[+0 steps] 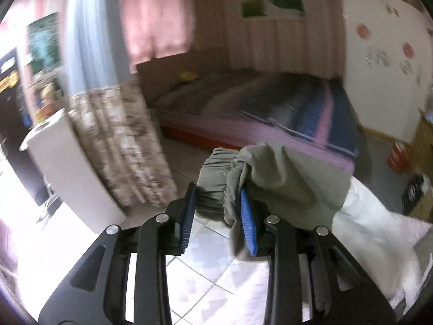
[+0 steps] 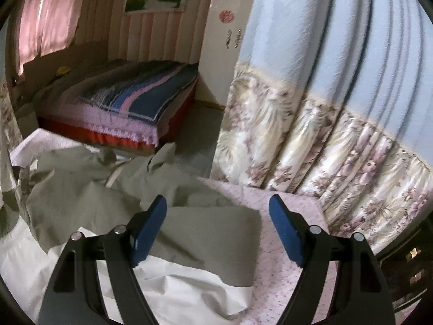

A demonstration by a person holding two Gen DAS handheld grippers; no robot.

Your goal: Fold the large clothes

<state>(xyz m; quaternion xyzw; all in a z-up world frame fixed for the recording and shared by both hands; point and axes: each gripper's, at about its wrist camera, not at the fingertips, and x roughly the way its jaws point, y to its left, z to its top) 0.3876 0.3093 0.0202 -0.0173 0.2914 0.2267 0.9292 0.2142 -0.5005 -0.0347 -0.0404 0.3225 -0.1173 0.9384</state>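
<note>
Left wrist: fingers (image 1: 219,203) clamp grey garment's (image 1: 273,178) gathered elastic cuff | right fingers (image 2: 217,230) apart, empty

Ahead of the right gripper (image 2: 217,216) the grey garment (image 2: 113,189) lies rumpled over white cloth (image 2: 173,284), with nothing standing on it; the space between the spread fingers (image 2: 151,224) is free. A long curtain (image 2: 324,108) hangs close on the right, walling that side. In the left view the garment's elastic band (image 1: 213,178) fills the gap between the fingers, with bare tiled floor (image 1: 205,270) below. The bed (image 1: 257,108) stands well beyond.
</note>
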